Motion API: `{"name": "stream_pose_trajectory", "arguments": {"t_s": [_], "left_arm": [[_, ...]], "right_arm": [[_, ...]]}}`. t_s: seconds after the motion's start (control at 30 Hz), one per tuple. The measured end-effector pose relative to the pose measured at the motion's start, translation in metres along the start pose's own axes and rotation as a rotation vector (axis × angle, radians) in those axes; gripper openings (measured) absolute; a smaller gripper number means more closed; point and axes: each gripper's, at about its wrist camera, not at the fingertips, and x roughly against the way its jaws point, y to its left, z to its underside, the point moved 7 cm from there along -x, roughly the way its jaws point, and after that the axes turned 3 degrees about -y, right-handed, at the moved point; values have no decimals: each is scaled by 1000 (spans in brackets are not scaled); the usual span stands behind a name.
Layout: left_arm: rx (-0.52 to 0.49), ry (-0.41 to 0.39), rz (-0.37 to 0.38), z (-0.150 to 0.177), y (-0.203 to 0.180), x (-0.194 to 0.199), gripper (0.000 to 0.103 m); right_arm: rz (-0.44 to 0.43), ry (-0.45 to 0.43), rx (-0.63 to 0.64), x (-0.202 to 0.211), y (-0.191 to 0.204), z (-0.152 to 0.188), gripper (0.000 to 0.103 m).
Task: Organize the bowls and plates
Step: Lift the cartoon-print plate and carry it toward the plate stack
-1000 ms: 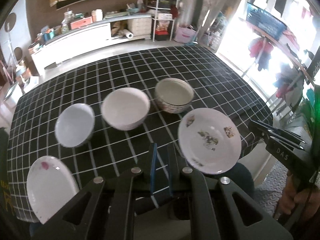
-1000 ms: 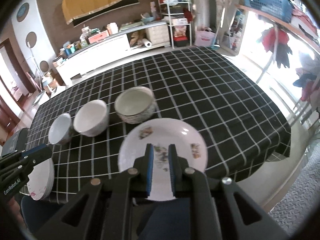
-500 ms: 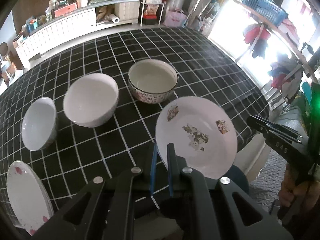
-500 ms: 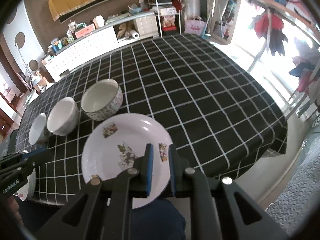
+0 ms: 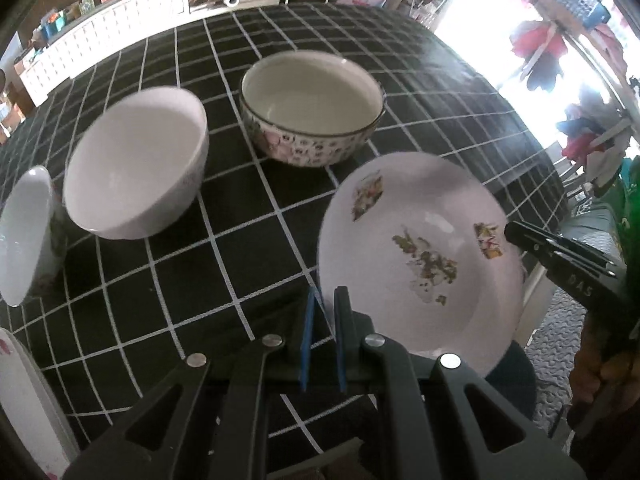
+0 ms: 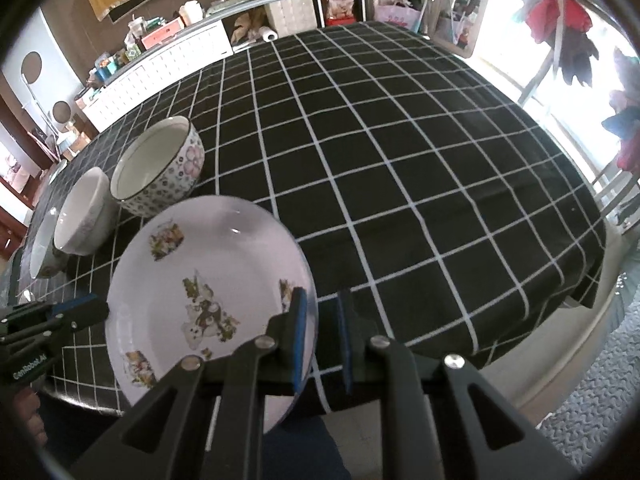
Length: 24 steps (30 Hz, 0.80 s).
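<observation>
A: At the near edge of the checked surface (image 6: 400, 168), where's the decorated plate (image 6: 208, 288)?
B: Overhanging it; your right gripper (image 6: 322, 336) straddles its rim, jaws narrow (contact unclear). Your left gripper (image 5: 324, 332) is closed, empty.

Both claws are lower and closer to the table (image 5: 240, 248) than a second ago. The left claw (image 5: 324, 300) now sits at the plate's (image 5: 420, 256) 9 o'clock rim; the right claw (image 6: 322, 312) straddles its 3 o'clock rim.
</observation>
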Motion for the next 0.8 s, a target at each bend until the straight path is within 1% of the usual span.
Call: {"name": "stream_pose_trajectory", "arguments": {"t_s": [0.1,0.23,0.33,0.43,0.57,0.7,0.8], "left_arm": [[-14,-4,-1,-1,-2,-3,8],[-29,0,-9,-2,-4,-8,8],[-26,-2,-1,-1,-4,-8,8],[-31,0,0,-1,-3,-9,10],[-37,-5,-17,-1,-4,-10,10],[-22,-11,-27,4,3,-8,10],[5,-16,-42,11,18,-4,10]], "right_arm": [[-19,6,13,-4,3,2,19],[-25,3,20,-8,3,4,19],[-28,0,28,-8,4,4,18],[-10,-7,45,-9,5,5,18],[-2,-1,34,-10,9,5,18],[0,7,47,-10,19,6,19],[-15,15,72,-11,33,8,19]]}}
